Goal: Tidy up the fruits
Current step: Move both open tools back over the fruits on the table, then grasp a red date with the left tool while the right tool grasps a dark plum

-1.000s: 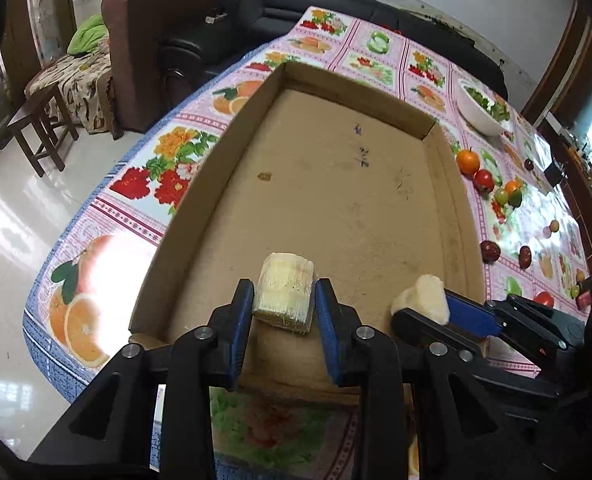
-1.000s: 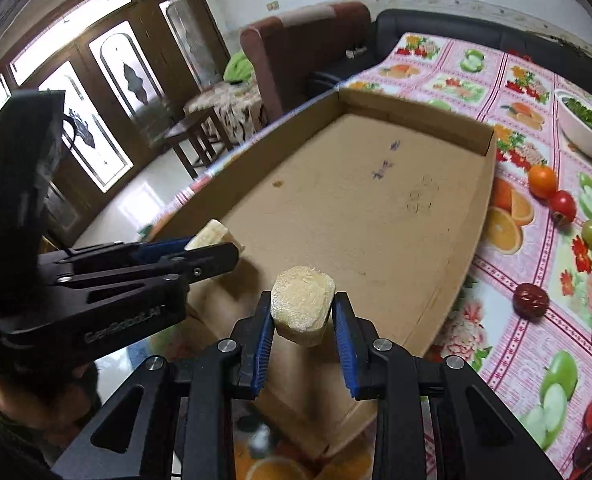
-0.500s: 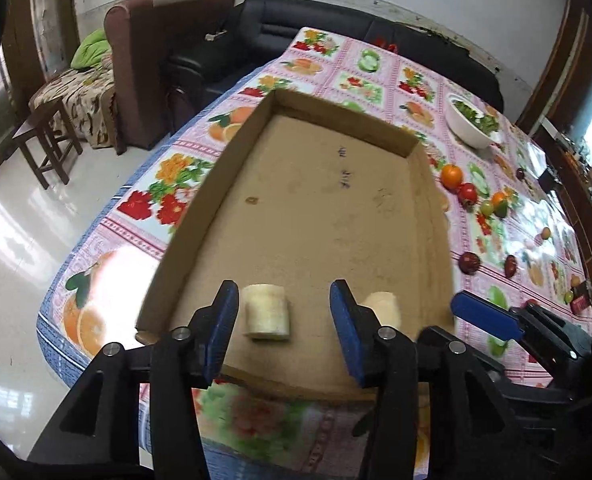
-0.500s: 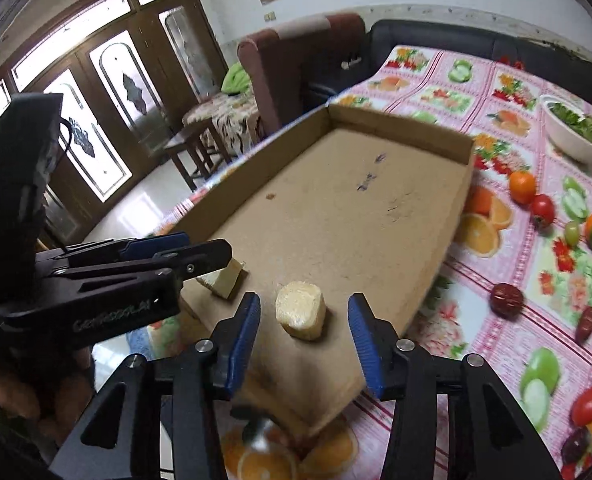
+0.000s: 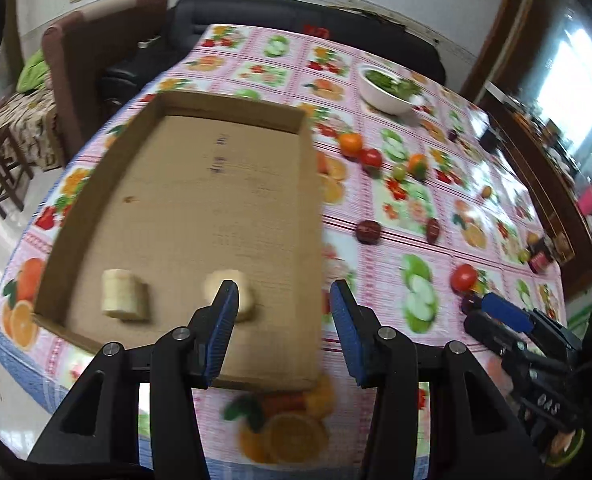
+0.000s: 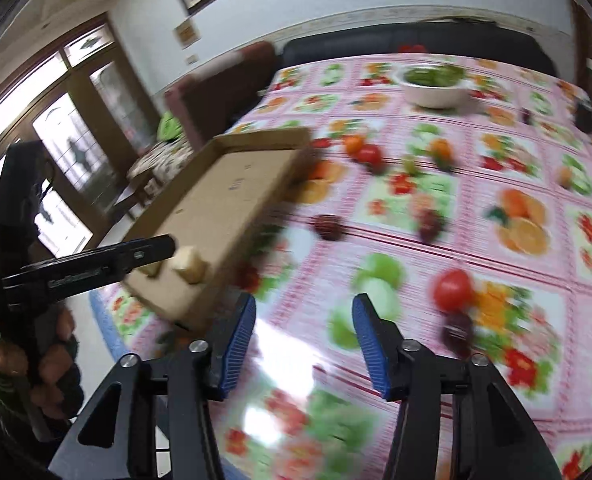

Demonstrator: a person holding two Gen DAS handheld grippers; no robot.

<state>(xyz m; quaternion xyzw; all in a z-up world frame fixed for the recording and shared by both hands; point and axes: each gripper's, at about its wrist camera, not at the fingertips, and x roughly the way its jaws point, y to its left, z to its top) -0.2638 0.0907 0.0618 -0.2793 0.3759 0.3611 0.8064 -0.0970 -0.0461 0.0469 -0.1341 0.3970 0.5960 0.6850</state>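
We see 2 pale banana pieces lying in the near end of the shallow cardboard tray (image 5: 95, 184): the left banana piece (image 5: 123, 294) and the right banana piece (image 5: 231, 292), apart from each other. Our left gripper (image 5: 283, 316) has just been opening; its blue fingers (image 5: 346, 320) stand spread with nothing between them. Our right gripper (image 6: 304, 336), over the fruit-print tablecloth (image 6: 496, 272) right of the tray, has also been opening and is empty. Loose fruit, among it a red tomato (image 5: 464, 277), lies scattered right of the tray, a white bowl (image 5: 384, 94) at the far side.
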